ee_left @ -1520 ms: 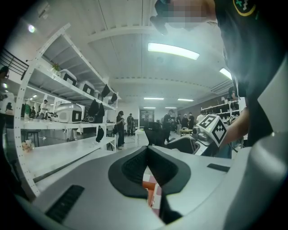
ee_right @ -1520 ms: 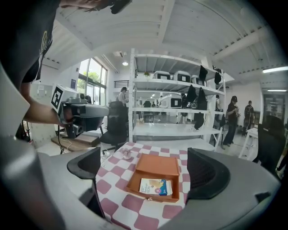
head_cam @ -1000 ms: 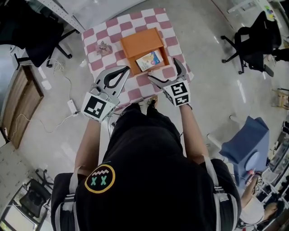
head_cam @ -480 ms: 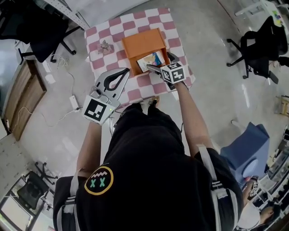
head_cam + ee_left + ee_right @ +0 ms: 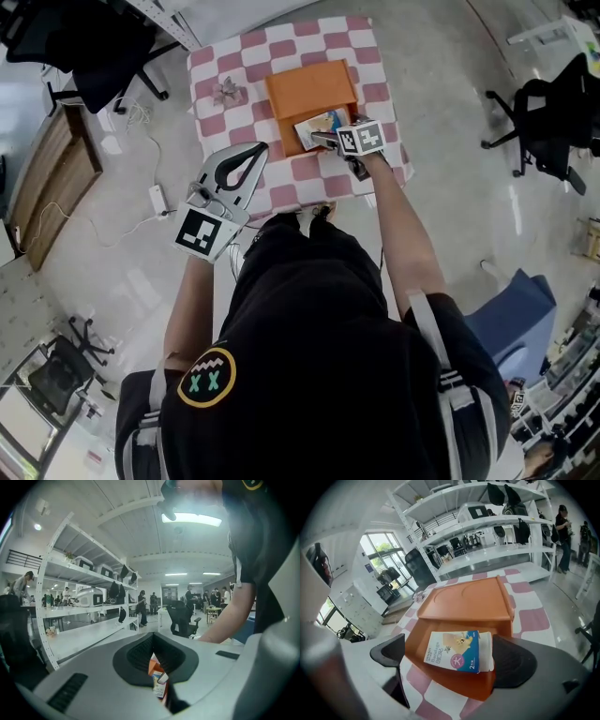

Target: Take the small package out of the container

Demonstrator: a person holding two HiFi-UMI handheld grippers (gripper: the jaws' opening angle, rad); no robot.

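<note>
An orange container [image 5: 314, 86] stands on the pink-and-white checked table [image 5: 211, 120]; its flat lid [image 5: 464, 601] lies open behind the tray part. The small blue-and-white package [image 5: 315, 124] [image 5: 458, 651] lies in the tray. My right gripper [image 5: 327, 132] [image 5: 450, 657] is open at the container's near side, one dark pad [image 5: 390, 652] left of the package and the other [image 5: 513, 663] right of it. My left gripper [image 5: 260, 147] [image 5: 153, 637] hangs shut and empty over the table's near left edge; the package [image 5: 159, 686] shows through the slit below its tips.
A small crumpled object [image 5: 226, 92] lies on the table left of the container. Office chairs [image 5: 89, 42] [image 5: 553, 108] stand on the floor, with a wooden panel [image 5: 52, 187] and a power strip with cable [image 5: 157, 199] to the left. White shelving [image 5: 497, 522] rises beyond the table.
My right gripper has moved forward and left from the table's near edge to the container, and its jaws now straddle the package. The left gripper has barely moved.
</note>
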